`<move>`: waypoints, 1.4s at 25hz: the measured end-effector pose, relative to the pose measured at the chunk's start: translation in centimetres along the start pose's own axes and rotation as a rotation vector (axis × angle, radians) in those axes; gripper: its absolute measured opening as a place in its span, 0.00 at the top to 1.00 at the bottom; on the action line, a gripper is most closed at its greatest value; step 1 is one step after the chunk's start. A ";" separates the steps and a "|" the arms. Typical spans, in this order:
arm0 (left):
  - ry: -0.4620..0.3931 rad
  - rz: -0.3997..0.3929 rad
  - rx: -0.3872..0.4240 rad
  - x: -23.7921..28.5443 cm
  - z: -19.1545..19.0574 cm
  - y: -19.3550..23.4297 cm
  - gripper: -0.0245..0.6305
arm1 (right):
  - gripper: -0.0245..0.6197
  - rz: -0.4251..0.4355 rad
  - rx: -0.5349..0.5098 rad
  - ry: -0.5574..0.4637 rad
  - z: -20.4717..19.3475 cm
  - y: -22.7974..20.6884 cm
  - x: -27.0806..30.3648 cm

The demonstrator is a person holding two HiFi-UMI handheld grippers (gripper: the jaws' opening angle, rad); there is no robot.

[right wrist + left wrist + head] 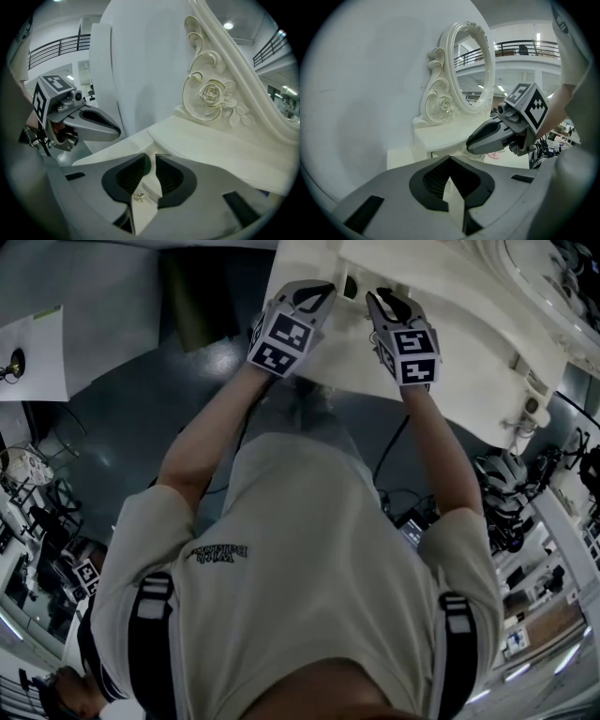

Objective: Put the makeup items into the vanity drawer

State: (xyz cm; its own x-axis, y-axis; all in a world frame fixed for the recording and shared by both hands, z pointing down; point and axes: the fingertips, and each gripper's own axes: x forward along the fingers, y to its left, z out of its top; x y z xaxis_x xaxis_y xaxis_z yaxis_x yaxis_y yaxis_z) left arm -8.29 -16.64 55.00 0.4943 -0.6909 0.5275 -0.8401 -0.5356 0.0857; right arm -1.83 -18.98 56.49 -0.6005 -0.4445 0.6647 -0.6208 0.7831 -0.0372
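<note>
- My right gripper (153, 157) has its jaws partly apart and grips nothing. The small gold knob (138, 197) of the vanity drawer (143, 214) shows in the gap between them, untouched as far as I can tell.
- My left gripper (450, 158) has its tips drawn together and empty. It hovers just beside the right one at the front edge of the white vanity (441, 352).
- The drawer looks shut, so I judge the step in hand to be opening it. I should centre the knob between my right pads, ease in until it sits near the tips, then close gently.
- The knob is tiny and probably slick. I want a square pinch and a pull straight out along the drawer's line, not upward, or the pads may slide off.
- My left should stay clear of the drawer front so it does not block the travel.
- I see no makeup item I can name. A small pink shape (494, 153) beyond the right gripper, in the left gripper view, might be one, but it is too small to tell.
</note>
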 end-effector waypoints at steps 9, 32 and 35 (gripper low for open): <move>-0.005 0.005 -0.002 -0.3 0.3 0.0 0.94 | 0.87 -0.004 0.041 -0.038 0.5 0.1 -0.5; -0.192 0.008 0.089 -6.6 11.9 -2.3 0.94 | 0.92 -0.112 0.042 -0.375 12.3 -1.0 -14.6; -0.238 0.014 0.099 -8.6 14.5 -2.7 0.94 | 0.92 -0.125 0.042 -0.430 13.9 -0.6 -17.4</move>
State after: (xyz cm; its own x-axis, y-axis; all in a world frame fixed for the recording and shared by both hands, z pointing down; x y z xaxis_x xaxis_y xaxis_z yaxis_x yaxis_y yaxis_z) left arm -7.02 -16.29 38.03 0.5313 -0.7871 0.3134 -0.8270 -0.5621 -0.0096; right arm 2.03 -17.78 34.62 -0.6692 -0.6817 0.2956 -0.7163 0.6976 -0.0129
